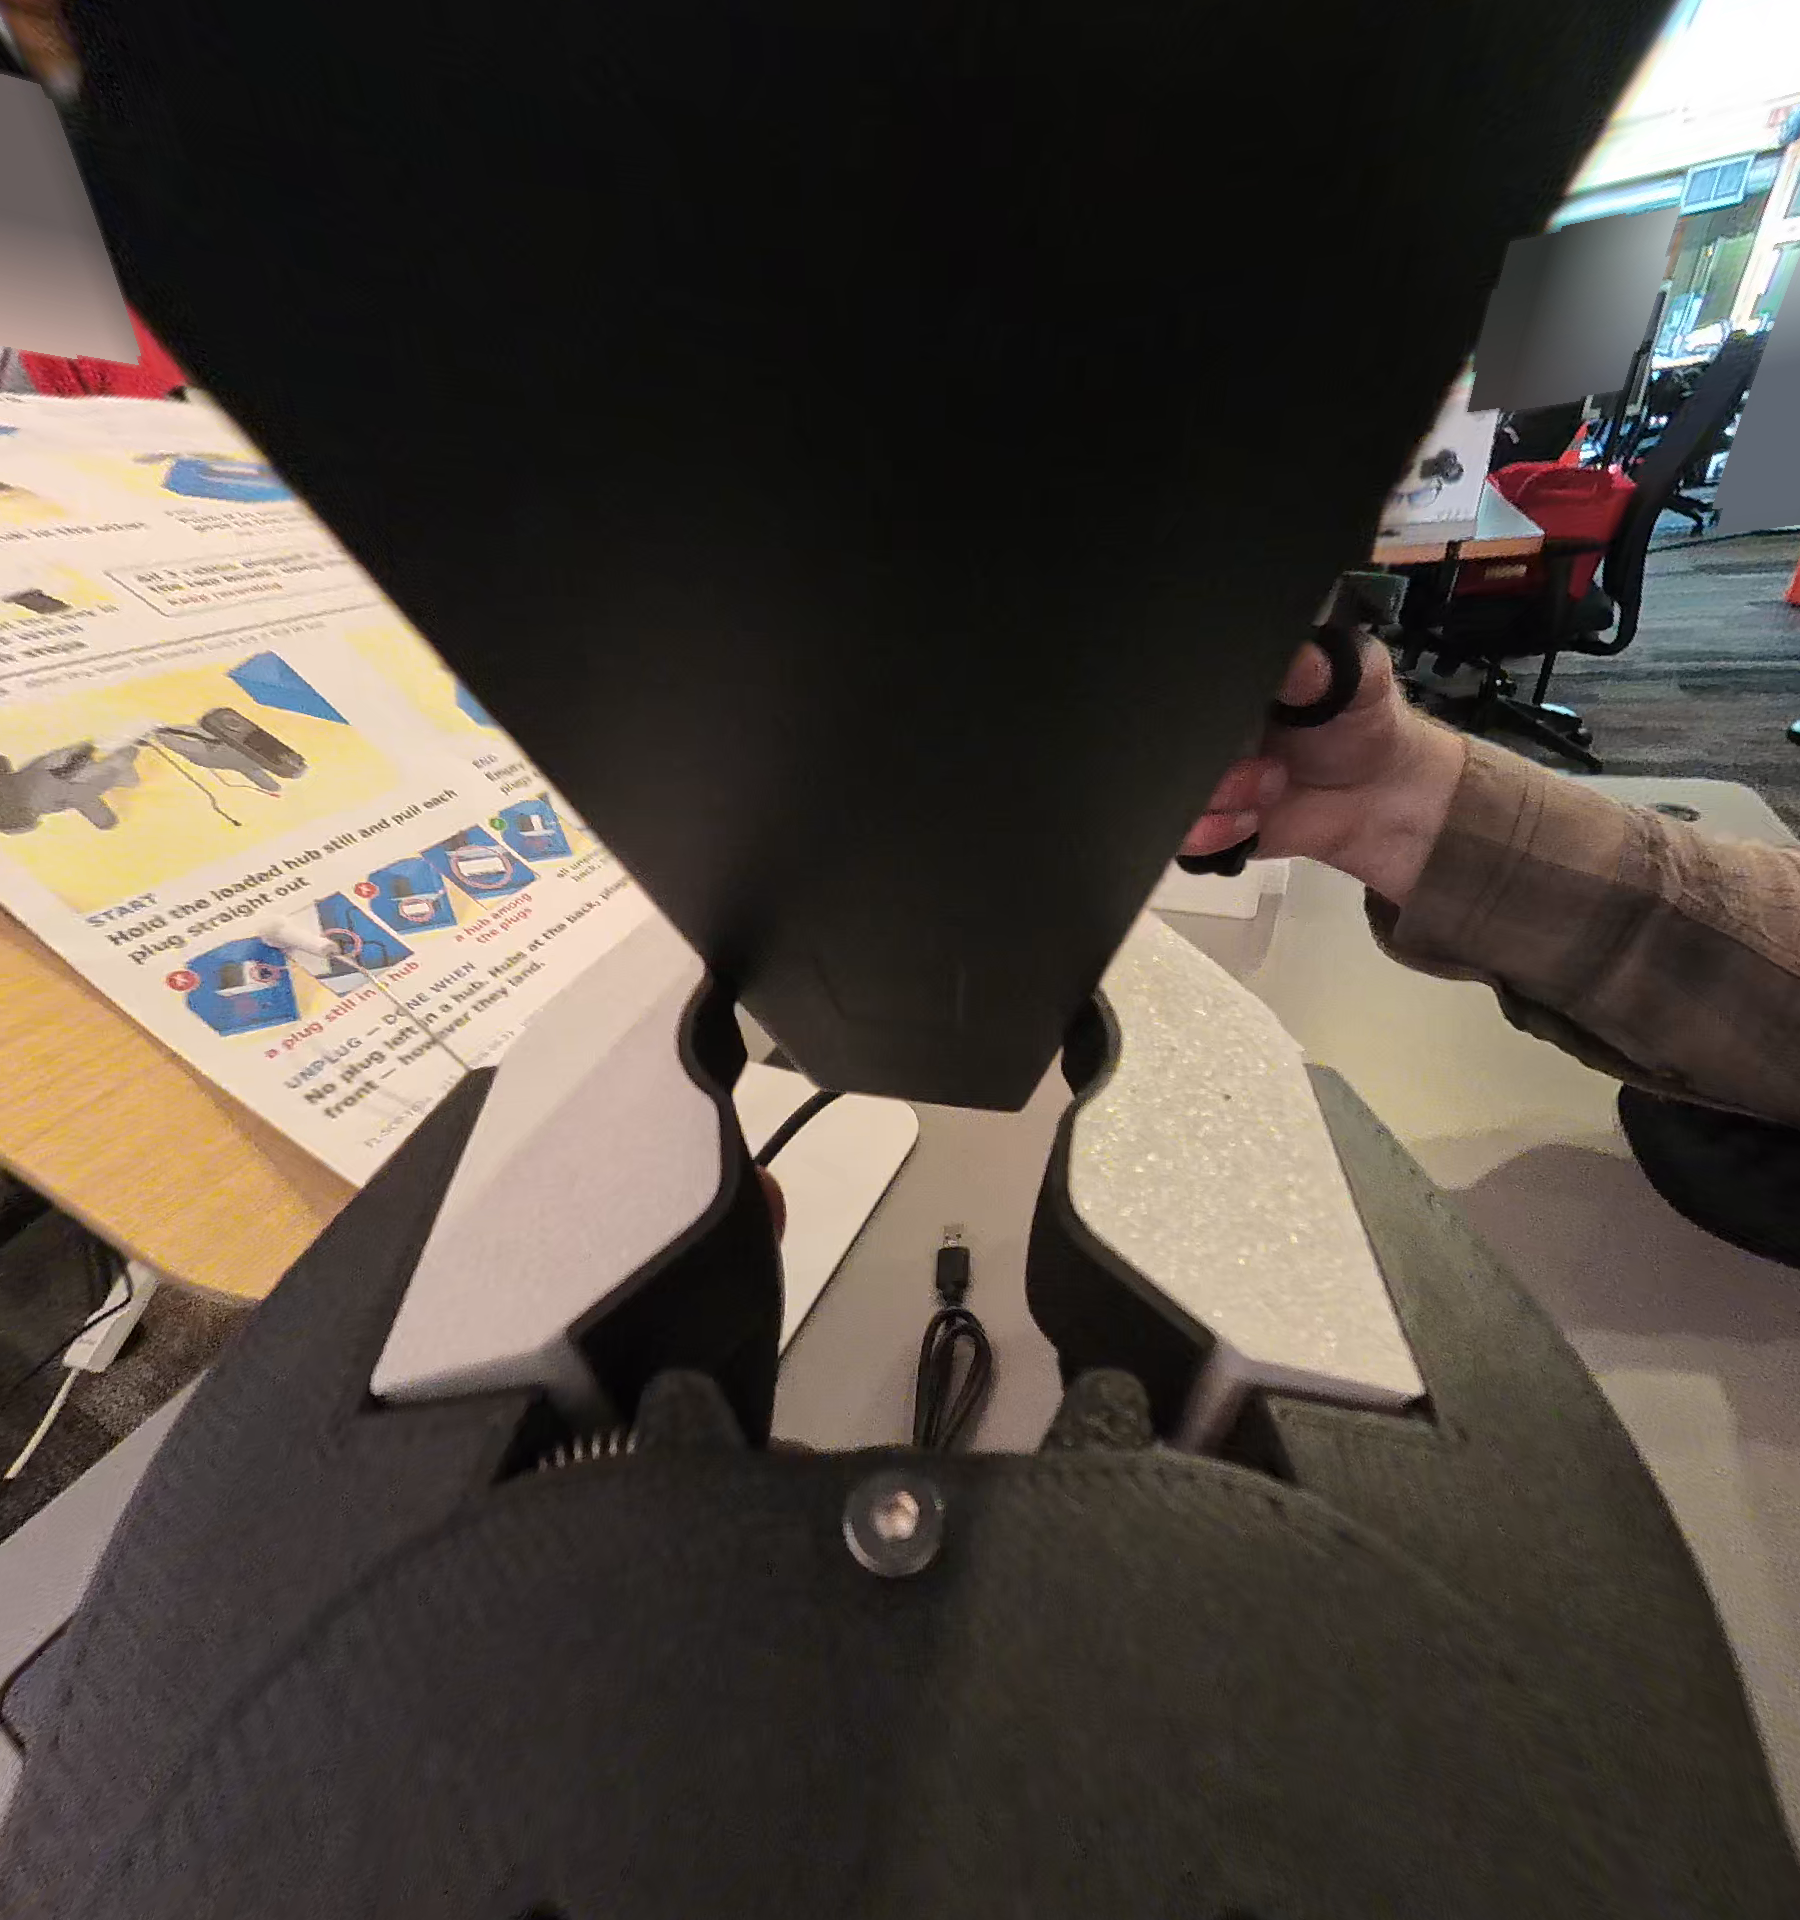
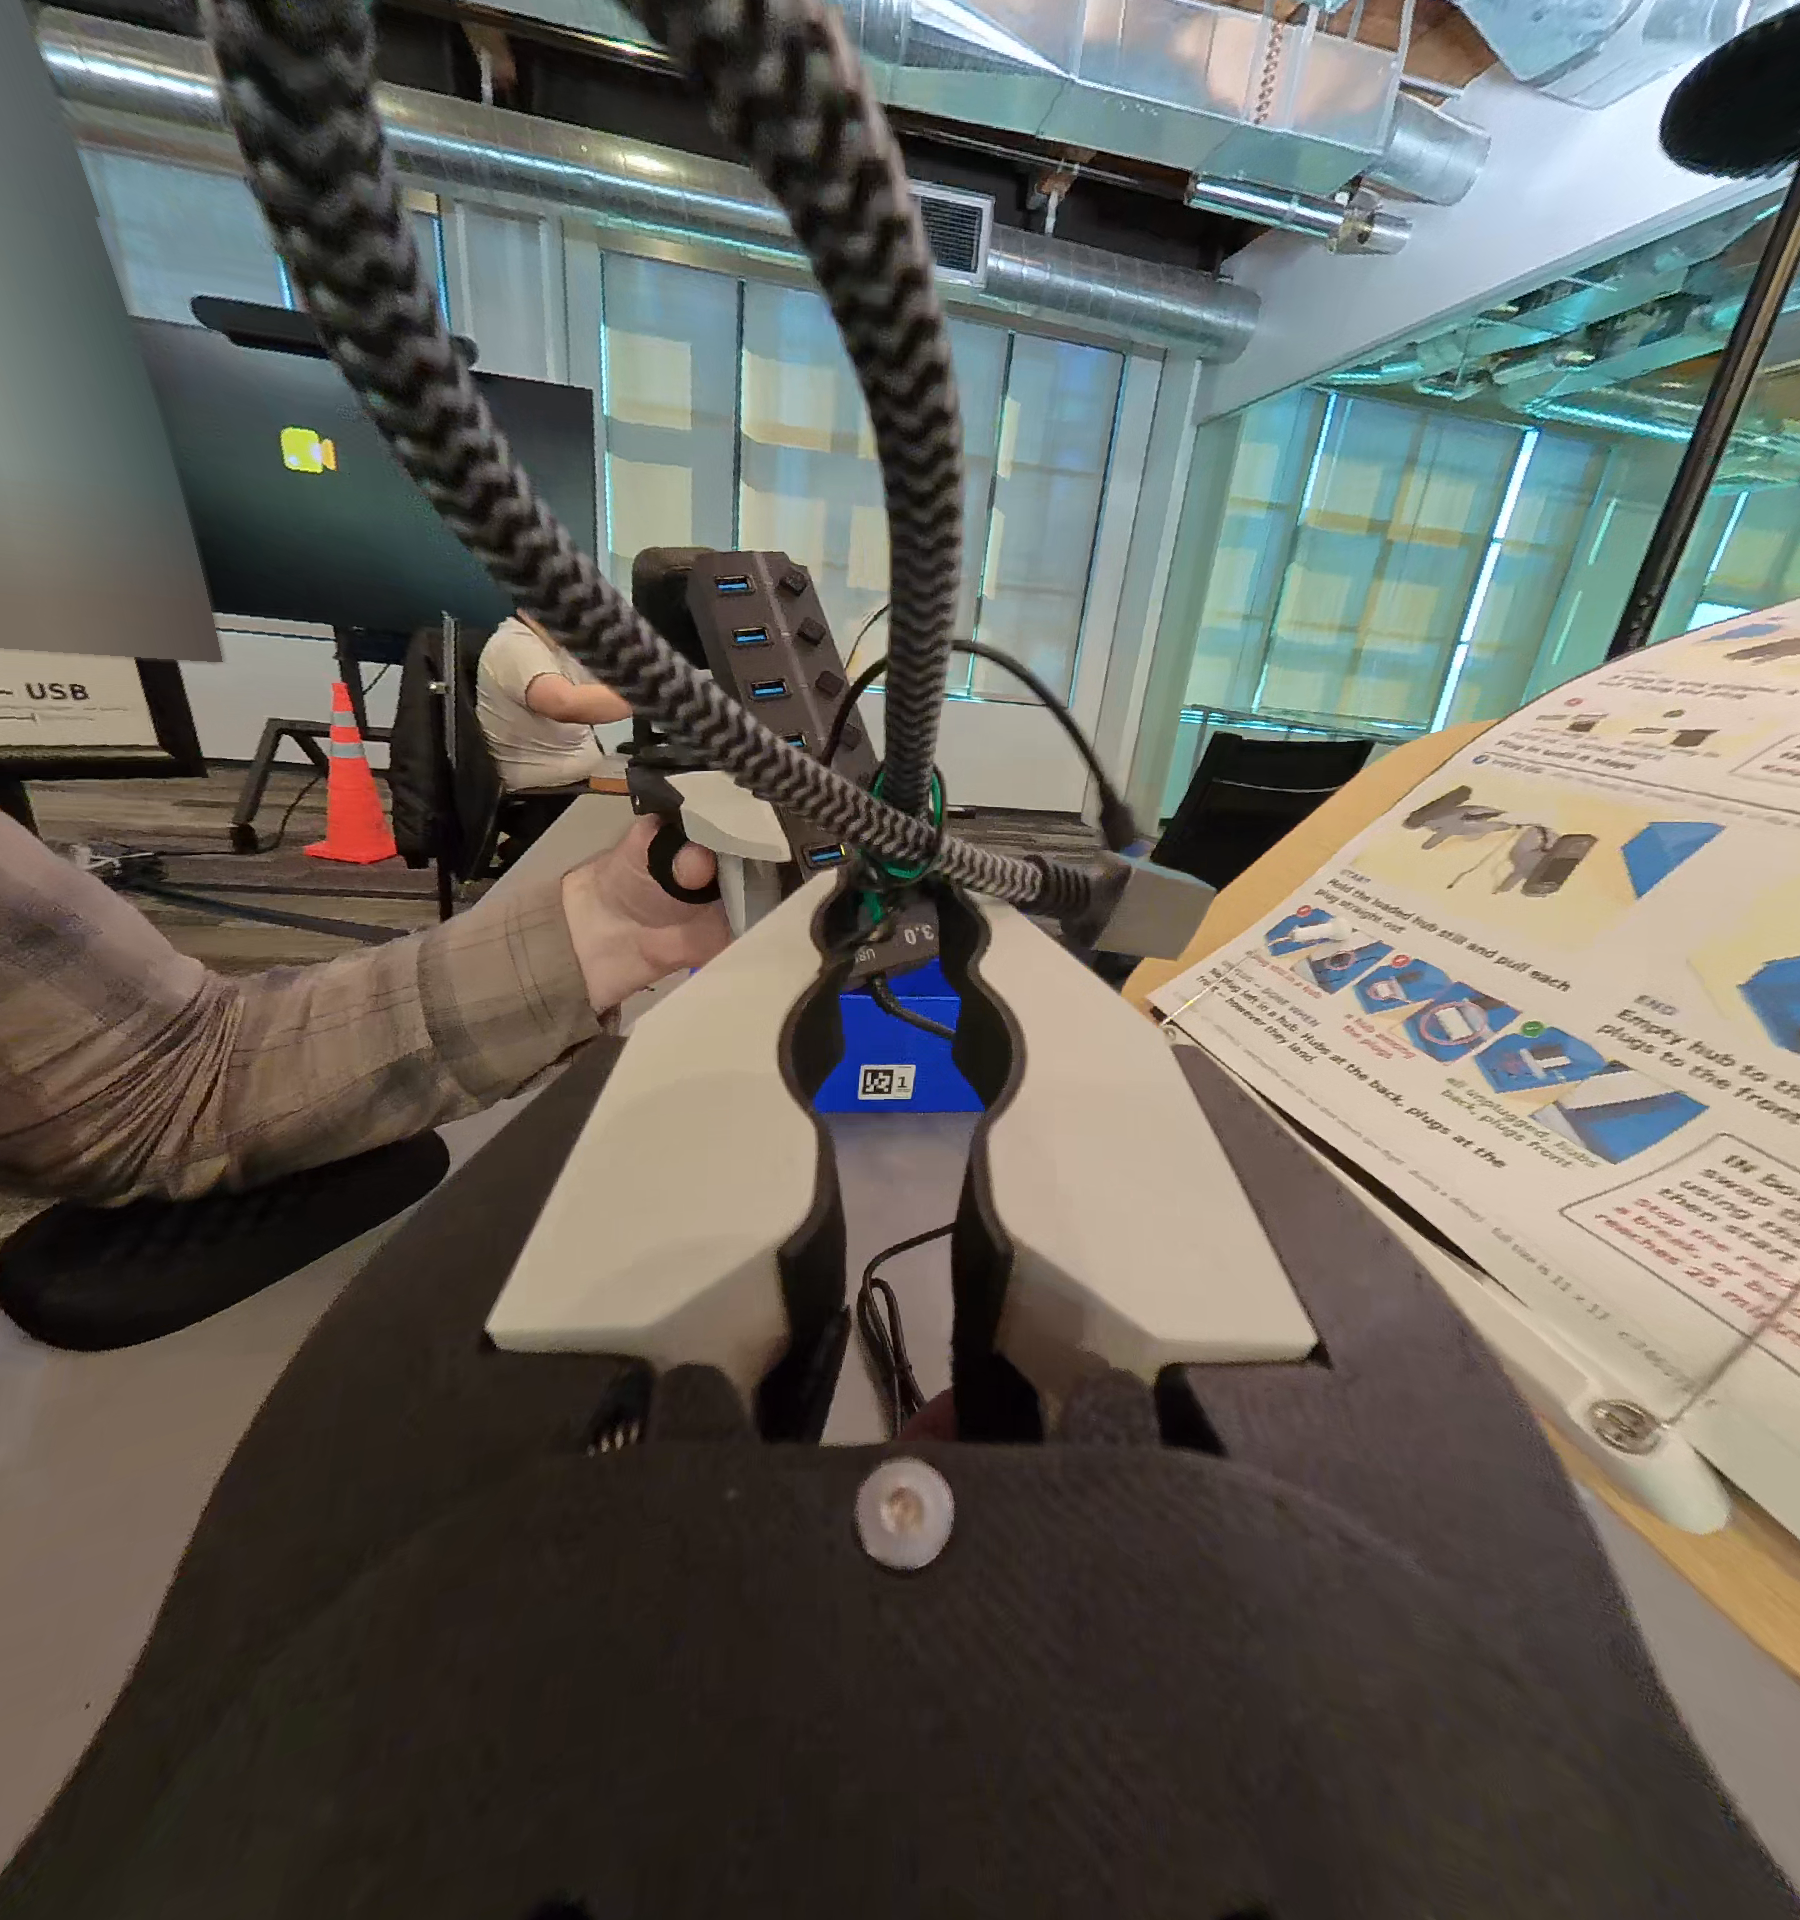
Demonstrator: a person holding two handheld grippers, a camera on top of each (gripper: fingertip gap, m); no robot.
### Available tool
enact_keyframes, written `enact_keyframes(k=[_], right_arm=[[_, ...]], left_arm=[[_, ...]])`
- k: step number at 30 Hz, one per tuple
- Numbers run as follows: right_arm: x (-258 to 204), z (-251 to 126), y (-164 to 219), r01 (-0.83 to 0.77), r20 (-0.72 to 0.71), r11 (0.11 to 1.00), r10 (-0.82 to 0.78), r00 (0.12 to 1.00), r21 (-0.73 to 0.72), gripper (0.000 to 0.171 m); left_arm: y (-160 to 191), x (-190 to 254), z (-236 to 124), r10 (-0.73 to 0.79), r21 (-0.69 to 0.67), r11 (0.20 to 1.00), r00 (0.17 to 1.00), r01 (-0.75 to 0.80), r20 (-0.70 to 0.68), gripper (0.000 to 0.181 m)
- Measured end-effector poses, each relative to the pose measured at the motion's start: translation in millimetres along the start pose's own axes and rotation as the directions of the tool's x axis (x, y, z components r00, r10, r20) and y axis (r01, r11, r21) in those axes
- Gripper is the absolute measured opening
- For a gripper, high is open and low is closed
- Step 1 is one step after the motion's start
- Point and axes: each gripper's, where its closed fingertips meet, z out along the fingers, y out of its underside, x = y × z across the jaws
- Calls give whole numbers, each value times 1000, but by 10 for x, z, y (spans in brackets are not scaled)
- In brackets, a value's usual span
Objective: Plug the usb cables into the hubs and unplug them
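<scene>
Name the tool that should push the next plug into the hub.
Right. The right tool appears already clamped on the braided cable, just beside the hub and its blue ports. The left tool is occupied gripping that hub, so it should only steady it.

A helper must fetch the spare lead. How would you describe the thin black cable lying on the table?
Find the pale table beside the tilted instruction sheet. On it lies the thin black cable, folded in a narrow loop, plug free. Unlike the thick braided cable looping in the air, it is smooth and slim.
</scene>
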Motion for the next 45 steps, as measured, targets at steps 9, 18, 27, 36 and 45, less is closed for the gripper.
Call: enact_keyframes(k=[9,18,27,36,45], right_arm=[[30,-360,-83,7,-99,993,-19,995,-116,13],[498,-1735,-212,40,-425,873,-276,862,-486,13],[1069,-3703,330,-176,-228,151,-760,609,-973,14],[1192,-4523,990,-214,83,-355,-662,745,-910,14],[988,-4961,1641,-207,21,-538,-386,922,-817,14]], left_arm=[[-132,-66,-123,-13,47,999,1000,12,26,61],[-147,-47,-128,-14,59,998,1000,13,14,61],[-89,-10,-54,-5,37,999,1000,5,8,61],[-26,1,-4,-3,18,1000,1000,3,4,61],[15,-25,-3,-7,9,1000,1000,7,5,60]])
